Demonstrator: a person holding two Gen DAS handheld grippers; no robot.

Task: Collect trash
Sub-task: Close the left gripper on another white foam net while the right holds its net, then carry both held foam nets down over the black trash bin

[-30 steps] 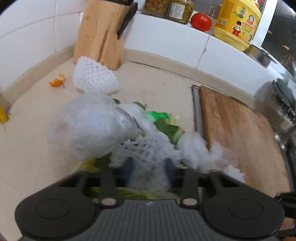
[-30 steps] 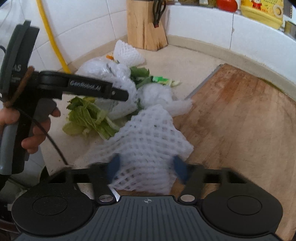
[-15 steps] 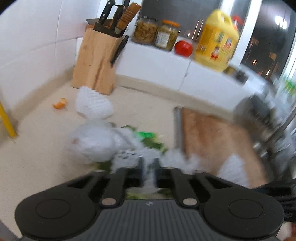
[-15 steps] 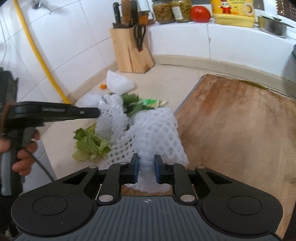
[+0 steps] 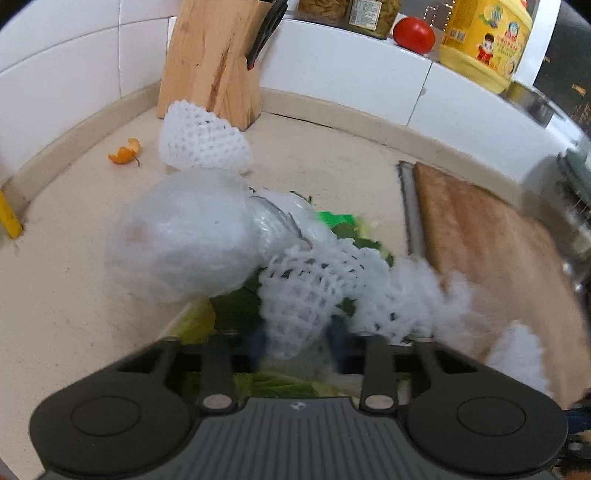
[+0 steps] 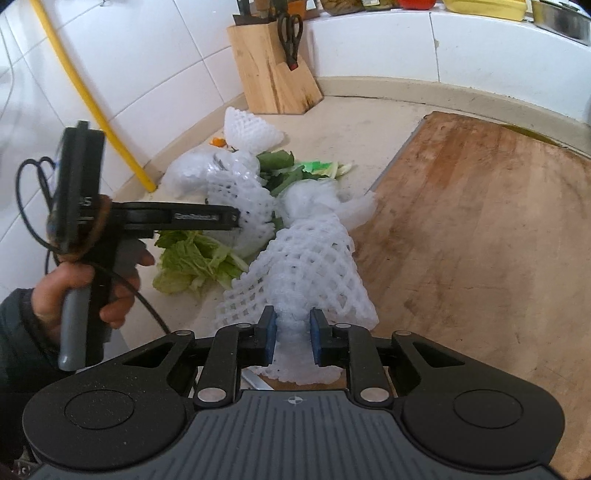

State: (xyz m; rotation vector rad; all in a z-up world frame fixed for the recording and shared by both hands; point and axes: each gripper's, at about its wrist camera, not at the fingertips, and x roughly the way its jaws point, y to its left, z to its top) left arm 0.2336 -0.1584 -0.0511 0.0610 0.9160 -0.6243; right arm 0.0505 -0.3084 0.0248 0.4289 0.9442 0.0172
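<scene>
Nearby, beside the knife block (image 6: 273, 70) holding scissors (image 6: 290, 31), both claws, left (image 5: 295, 343) and right (image 6: 292, 334), had just closed, each clamped on foam netting (image 6: 310, 266).

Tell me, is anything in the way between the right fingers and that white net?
Nothing visible is. The right gripper already has the white foam net pinched between its fingers at the cutting board edge.

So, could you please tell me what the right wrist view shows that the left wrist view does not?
Only the right wrist view shows the person's hand holding the left gripper, the scissors in the knife block, and the yellow hose. Only the left wrist view shows the oil jug clearly. Both show foam nets, leafy scraps, the orange peel and the cutting board.
</scene>
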